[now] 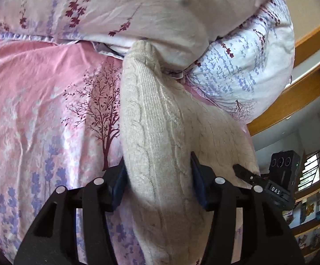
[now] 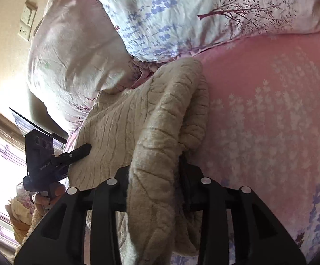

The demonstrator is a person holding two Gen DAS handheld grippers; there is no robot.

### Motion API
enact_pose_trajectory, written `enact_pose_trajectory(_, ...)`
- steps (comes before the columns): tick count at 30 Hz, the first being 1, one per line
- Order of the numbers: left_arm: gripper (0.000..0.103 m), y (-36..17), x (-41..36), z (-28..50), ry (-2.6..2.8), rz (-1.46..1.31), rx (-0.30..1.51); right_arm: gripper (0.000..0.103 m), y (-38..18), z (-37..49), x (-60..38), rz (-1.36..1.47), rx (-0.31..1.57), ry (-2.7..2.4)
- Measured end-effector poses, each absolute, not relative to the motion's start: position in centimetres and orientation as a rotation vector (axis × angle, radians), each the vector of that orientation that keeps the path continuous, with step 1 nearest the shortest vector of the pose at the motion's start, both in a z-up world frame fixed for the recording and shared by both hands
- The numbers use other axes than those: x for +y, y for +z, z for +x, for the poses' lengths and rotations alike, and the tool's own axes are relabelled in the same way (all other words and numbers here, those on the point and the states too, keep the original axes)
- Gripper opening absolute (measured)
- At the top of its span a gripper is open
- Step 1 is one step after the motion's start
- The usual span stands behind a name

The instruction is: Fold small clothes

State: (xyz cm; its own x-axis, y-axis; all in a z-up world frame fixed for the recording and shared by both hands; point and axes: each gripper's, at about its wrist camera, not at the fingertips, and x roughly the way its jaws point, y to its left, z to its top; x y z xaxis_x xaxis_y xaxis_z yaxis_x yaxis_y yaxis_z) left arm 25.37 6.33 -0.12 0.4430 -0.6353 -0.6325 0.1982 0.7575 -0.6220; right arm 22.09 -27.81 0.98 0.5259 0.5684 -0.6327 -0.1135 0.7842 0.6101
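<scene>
Left gripper (image 1: pixel 157 176): its jaws are clamping a thick bunched fold of the cream sweater (image 1: pixel 151 132), blue pads pressing in on both sides.
Right gripper (image 2: pixel 155 176): its jaws are pinching another bunched fold of the sweater (image 2: pixel 138 119), the knit spilling over the fingers.
Sweater: it is hanging between the two grippers, its far end lying on the pink bedsheet (image 1: pixel 38 101) and touching the quilt.
Edges: a heaped floral quilt (image 1: pixel 138 11) is crowding the far side; the wooden bed frame (image 1: pixel 292 92) is running along the right in the left wrist view.
Open room: bare sheet is spreading wide to one side of each gripper.
Shelves (image 1: pixel 314 216): they are holding small boxes, too blurred to tell apart.
Textures: the sweater is cable-knit and fuzzy; the sheet is wrinkled cotton printed with trees.
</scene>
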Motion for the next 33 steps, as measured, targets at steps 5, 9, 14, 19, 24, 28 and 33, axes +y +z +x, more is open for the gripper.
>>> enact_pose_trajectory(5, 0.055, 3.8, 7.5, 22.7, -0.429, -0.383, 0.823, 0.051, 2.8, 21.5, -31.2, 0.601, 0.859, 0.384)
enact_pose_trajectory(9, 0.061, 6.5, 5.9, 20.1, -0.466, -0.321, 0.730, 0.022, 2.4, 22.9, -31.8, 0.650, 0.864, 0.384)
enact_pose_trajectory(14, 0.064, 5.9, 2.1, 19.3, -0.536, -0.205, 0.780, 0.010, 1.6, 23.9, -30.5, 0.610, 0.853, 0.290)
enact_pose_trajectory(19, 0.064, 4.2, -0.1, 20.0, -0.502, -0.129, 0.797, 0.013, 0.5, 23.7, -31.5, 0.621, 0.897, 0.234)
enact_pose_trajectory(24, 0.075, 5.3, 0.2, 17.5, -0.484, -0.094, 0.755, 0.049, 4.8, 19.1, -30.6, 0.484, 0.747, 0.266)
enact_pose_trajectory(28, 0.075, 5.1, 0.4, 15.8, -0.545, -0.128, 0.759, 0.050, 6.2, 16.3, -28.6, 0.465, 0.702, 0.441)
enact_pose_trajectory(33, 0.075, 4.0, -0.5, 15.5, -0.579, -0.143, 0.797, 0.050, 3.8, 17.1, -27.5, 0.513, 0.831, 0.479)
